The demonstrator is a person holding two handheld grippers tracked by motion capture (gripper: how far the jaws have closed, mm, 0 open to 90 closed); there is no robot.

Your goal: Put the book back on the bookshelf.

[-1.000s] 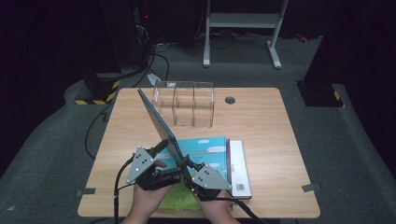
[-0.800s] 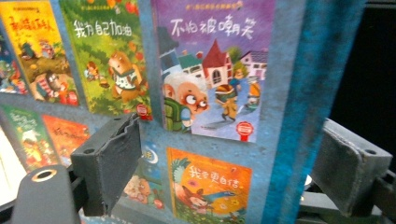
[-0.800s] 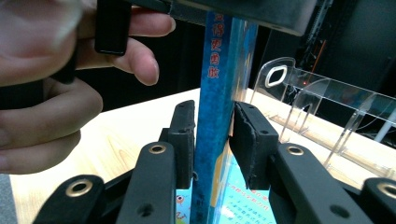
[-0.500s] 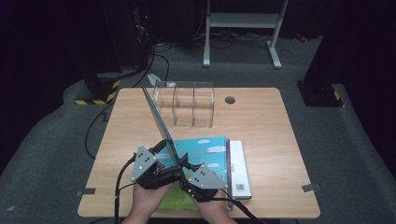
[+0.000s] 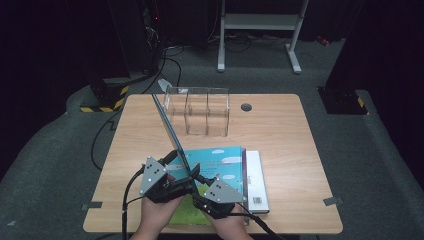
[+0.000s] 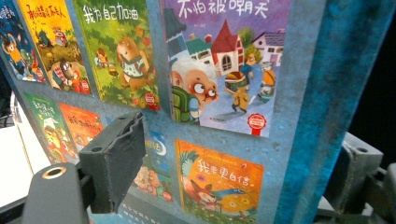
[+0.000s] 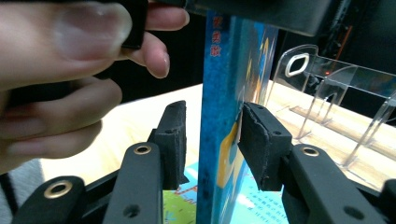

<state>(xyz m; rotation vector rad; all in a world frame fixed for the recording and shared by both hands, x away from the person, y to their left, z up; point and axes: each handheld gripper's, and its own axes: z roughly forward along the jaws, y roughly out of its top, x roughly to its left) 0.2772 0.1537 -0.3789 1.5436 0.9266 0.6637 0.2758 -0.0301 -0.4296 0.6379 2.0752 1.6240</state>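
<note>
Two grippers [image 5: 181, 170] [image 5: 198, 179], one upright book [image 5: 169, 131]

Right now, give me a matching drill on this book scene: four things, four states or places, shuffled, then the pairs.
Things:
1. raised book
2. clear divider rack
3. teal book
4. right gripper

States or places:
A. lies flat on the table, front side
B. jaws either side of a book edge, a gap showing on one side
C. stands on edge, tilted, in the grippers
D. stands at the far side of the table, slots unfilled

Pairs: 1-C, 2-D, 3-A, 4-B
</note>
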